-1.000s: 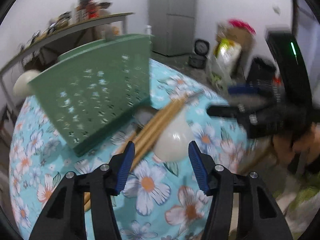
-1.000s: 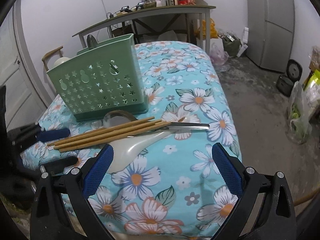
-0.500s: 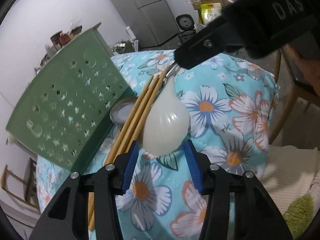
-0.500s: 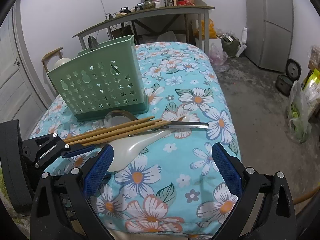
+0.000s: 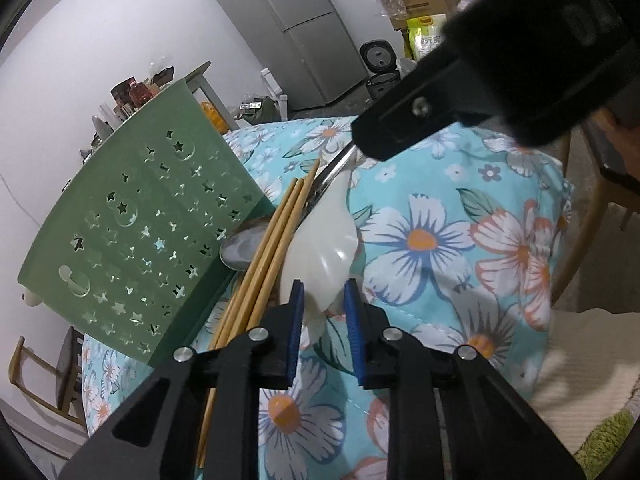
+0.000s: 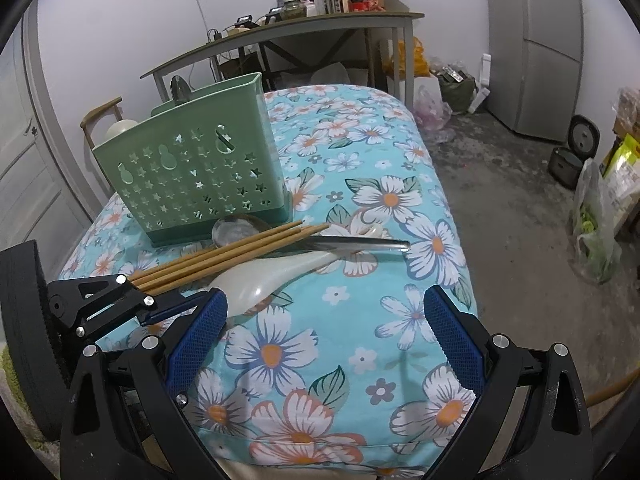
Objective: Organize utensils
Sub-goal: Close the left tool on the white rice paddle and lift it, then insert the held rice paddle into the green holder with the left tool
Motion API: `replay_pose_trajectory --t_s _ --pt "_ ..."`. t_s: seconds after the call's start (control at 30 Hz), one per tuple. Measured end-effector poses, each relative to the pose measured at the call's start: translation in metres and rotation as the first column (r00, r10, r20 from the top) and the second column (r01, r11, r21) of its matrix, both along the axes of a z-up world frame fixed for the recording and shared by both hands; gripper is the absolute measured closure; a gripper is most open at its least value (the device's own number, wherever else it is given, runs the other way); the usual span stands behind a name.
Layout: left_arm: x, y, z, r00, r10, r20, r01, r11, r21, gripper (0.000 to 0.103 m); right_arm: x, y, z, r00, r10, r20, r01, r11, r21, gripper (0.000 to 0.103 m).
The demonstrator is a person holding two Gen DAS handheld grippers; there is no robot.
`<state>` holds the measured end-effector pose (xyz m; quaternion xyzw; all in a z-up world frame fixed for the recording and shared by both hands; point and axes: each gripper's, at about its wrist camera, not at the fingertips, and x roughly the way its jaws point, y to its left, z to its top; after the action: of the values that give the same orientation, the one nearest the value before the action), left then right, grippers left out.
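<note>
Two blue-padded jaws of the left gripper (image 5: 323, 309) are closing around the white ceramic spoon's (image 5: 322, 247) bowl, beside the wooden chopsticks (image 5: 267, 258). From the right wrist, the right gripper (image 6: 326, 334) gapes wide and empty over the floral tablecloth (image 6: 372, 168); the green perforated plastic utensil caddy (image 6: 192, 176) stands behind.

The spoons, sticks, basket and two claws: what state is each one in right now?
White spoon: flat on the cloth, bowl end between the left claw's pads.
Left claw: jaws closing around that spoon.
Right claw: open, empty.
Chopsticks: lying bundled across the metal spoon.
Metal spoon: flat, partly covered.
Basket: upright, with utensils showing above its far rim.
</note>
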<state>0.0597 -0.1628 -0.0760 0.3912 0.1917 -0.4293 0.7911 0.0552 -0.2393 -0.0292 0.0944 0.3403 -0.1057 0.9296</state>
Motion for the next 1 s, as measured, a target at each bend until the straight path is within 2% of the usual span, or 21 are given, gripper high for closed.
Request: replay_pose_trajectory --t_s 0.47,0.6,0.73,1.0 --pt "0.016 -0.014 -0.008 1.000 0.025 0.019 -0.024 0.999 -0.033 0.076 -0.010 -0.019 0.006 0.998 -0.065 0.023 0.064 0.996 0.056 0.014" --pt "0.018 -0.011 -0.008 0.999 0.044 0.026 -0.042 0.997 -0.061 0.085 -0.015 -0.030 0.007 0.995 -0.090 0.034 0.086 0.990 0.116 0.018" --pt "0.027 -0.004 0.005 0.996 0.089 0.023 -0.086 0.990 -0.113 0.099 -0.019 -0.037 0.007 0.994 -0.107 0.037 0.100 0.983 0.152 0.021" --pt "0.023 0.012 0.034 0.994 0.107 -0.004 -0.106 0.978 -0.181 0.100 -0.022 -0.039 0.008 0.993 -0.110 0.045 0.102 0.983 0.155 0.022"
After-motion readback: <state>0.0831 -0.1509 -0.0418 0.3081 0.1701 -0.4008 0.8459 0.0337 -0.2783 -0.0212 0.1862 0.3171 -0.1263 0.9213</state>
